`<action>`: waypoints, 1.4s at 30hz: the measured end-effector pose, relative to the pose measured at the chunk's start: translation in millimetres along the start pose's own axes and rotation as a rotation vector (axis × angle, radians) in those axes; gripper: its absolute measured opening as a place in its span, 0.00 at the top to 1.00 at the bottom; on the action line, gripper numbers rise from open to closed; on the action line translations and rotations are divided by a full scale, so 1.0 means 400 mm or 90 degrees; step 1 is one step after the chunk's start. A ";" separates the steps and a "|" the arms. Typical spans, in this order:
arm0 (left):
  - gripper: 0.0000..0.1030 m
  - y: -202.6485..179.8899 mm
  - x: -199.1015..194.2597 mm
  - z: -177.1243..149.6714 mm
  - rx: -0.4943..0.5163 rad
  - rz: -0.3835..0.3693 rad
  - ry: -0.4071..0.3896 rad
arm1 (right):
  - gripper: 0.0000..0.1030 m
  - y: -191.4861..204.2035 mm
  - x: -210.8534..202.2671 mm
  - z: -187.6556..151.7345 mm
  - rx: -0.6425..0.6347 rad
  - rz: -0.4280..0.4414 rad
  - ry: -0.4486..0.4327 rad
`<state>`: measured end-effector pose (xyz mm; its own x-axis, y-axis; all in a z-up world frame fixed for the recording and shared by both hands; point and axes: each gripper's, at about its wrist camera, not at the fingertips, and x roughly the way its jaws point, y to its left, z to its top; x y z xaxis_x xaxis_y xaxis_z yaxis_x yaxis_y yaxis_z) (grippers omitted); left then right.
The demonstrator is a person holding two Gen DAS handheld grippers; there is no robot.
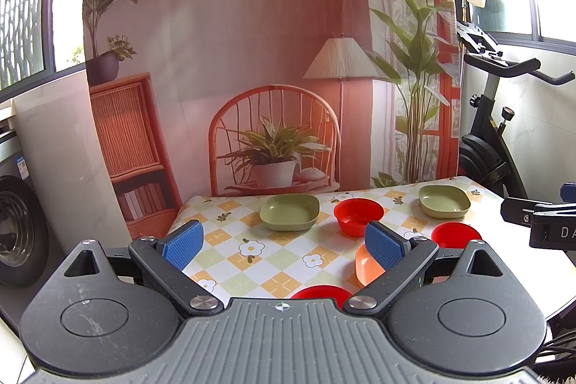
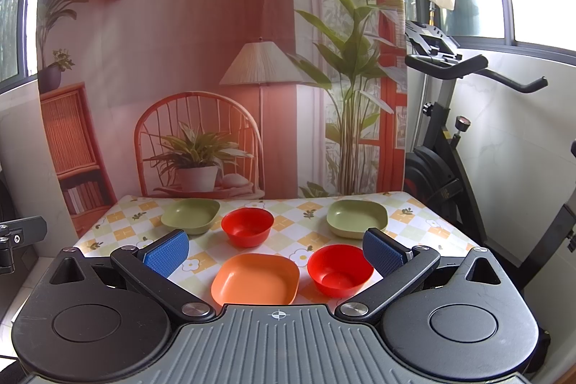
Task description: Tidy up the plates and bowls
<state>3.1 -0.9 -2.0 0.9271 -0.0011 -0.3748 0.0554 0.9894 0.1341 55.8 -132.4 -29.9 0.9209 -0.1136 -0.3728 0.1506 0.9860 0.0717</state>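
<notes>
A printed backdrop (image 2: 201,67) of a rattan chair, lamp and plants hangs behind the tabletop (image 2: 298,254), which wears a checked cloth with flowers; an exercise bike (image 2: 442,146) stands to the right. At the far edge sit two green plates, the left plate (image 2: 190,215) and the right plate (image 2: 357,217), well apart, with the far red bowl (image 2: 247,226) between them, just beside the left one. Nearer lie the orange plate (image 2: 256,279) and, just to its right, the near red bowl (image 2: 340,269). In the left wrist view a third red bowl (image 1: 321,294) peeks out at the near edge, partly hidden. The left hand-held gripper (image 1: 286,245) hovers with jaws spread, gripping nothing. The right hand-held gripper (image 2: 276,254) is likewise spread wide and empty above the orange plate and near red bowl.
</notes>
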 end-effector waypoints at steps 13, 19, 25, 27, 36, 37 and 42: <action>0.05 0.002 0.001 0.001 0.000 0.000 0.001 | 0.00 0.001 0.000 0.001 0.001 0.000 0.001; 0.05 0.002 0.002 0.001 0.000 0.000 0.001 | 0.00 0.001 0.000 0.001 0.001 0.000 0.001; 0.05 -0.002 0.004 -0.008 -0.001 -0.001 0.003 | 0.00 0.001 0.001 0.002 0.001 0.000 0.002; 0.05 -0.003 0.003 -0.010 -0.001 -0.001 0.003 | 0.00 0.001 0.002 0.002 0.001 0.000 0.002; 0.05 0.000 0.002 -0.014 -0.014 0.002 0.008 | 0.00 0.005 0.008 0.000 0.001 0.006 0.003; 0.05 0.007 0.006 -0.006 -0.020 0.001 0.011 | 0.00 0.003 0.006 0.001 0.000 0.007 0.001; 0.05 0.026 0.022 0.009 -0.036 0.003 0.011 | 0.00 -0.017 0.023 0.008 0.006 0.026 -0.015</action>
<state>13.2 8.7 -0.5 0.9206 0.0050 -0.3904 0.0300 0.9961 0.0836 64.5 -140.4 -30.7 0.9343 -0.0769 -0.3480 0.1165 0.9887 0.0944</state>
